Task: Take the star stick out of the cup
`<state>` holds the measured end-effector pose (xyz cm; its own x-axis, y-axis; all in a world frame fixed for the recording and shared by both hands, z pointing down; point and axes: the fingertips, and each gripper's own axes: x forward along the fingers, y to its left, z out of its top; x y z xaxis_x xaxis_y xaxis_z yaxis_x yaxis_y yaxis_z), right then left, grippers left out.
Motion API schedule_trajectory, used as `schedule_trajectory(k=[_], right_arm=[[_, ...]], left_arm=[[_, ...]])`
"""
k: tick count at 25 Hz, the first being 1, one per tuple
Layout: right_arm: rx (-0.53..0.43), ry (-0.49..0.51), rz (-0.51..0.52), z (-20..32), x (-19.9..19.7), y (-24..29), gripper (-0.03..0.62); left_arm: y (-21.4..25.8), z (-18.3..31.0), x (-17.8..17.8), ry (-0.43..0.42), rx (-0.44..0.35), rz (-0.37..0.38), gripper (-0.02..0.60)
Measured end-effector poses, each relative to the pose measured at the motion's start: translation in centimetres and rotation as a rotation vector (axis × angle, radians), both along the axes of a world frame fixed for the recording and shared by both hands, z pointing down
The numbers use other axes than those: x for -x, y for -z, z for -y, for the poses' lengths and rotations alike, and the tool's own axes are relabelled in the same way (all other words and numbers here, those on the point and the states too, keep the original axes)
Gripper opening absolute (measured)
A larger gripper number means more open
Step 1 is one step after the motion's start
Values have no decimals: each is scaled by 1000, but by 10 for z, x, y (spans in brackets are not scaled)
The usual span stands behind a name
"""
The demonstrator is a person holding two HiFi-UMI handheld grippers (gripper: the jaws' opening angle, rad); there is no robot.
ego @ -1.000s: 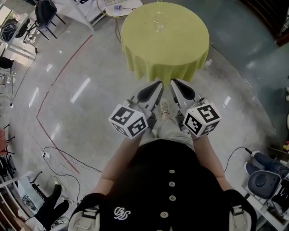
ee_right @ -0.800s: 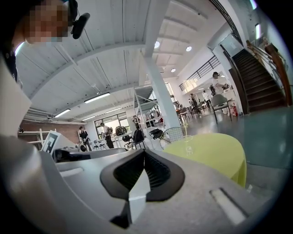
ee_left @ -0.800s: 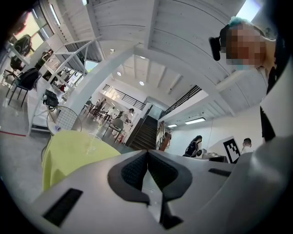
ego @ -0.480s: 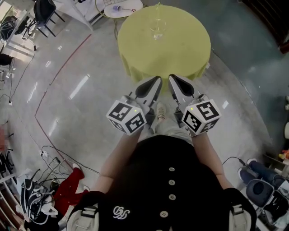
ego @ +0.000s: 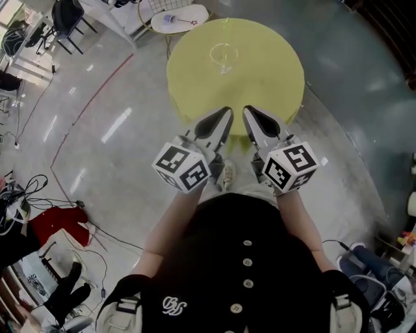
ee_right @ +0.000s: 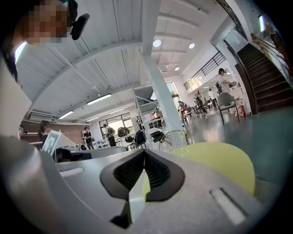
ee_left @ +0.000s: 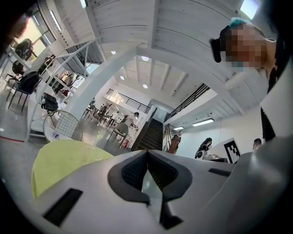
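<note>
A clear glass cup (ego: 223, 57) stands on the far part of a round table under a yellow-green cloth (ego: 260, 78). The star stick is too thin to make out in the head view. In the right gripper view, a thin pale stick (ee_right: 185, 138) rises above the table's far side. My left gripper (ego: 225, 116) and right gripper (ego: 249, 113) are held side by side over the table's near edge, well short of the cup. Both are shut with nothing between the pads, as the left gripper view (ee_left: 147, 153) and right gripper view (ee_right: 144, 153) show.
A small white round table (ego: 181, 17) behind the yellow one carries a lying purple cup and a red-tipped stick. Black chairs (ego: 65, 19) stand at the upper left. Cables and a red garment (ego: 55, 222) lie on the floor at the left. Bags sit at the lower right.
The person has walked toward the yellow table. Both grippers, still shut, have gone from over the floor to over the table's near edge, and the cup looks nearer.
</note>
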<state>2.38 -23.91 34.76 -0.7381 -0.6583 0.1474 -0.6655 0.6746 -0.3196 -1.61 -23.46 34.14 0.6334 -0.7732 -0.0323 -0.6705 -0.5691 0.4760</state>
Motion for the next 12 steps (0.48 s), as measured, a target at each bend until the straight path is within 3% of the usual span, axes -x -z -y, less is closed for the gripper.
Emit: schedule_trajectory(k=[12], right_arm=[[12,78,-18,63,-4,-2,2]], left_arm=[[-7,53,-8,51,21,14,14]])
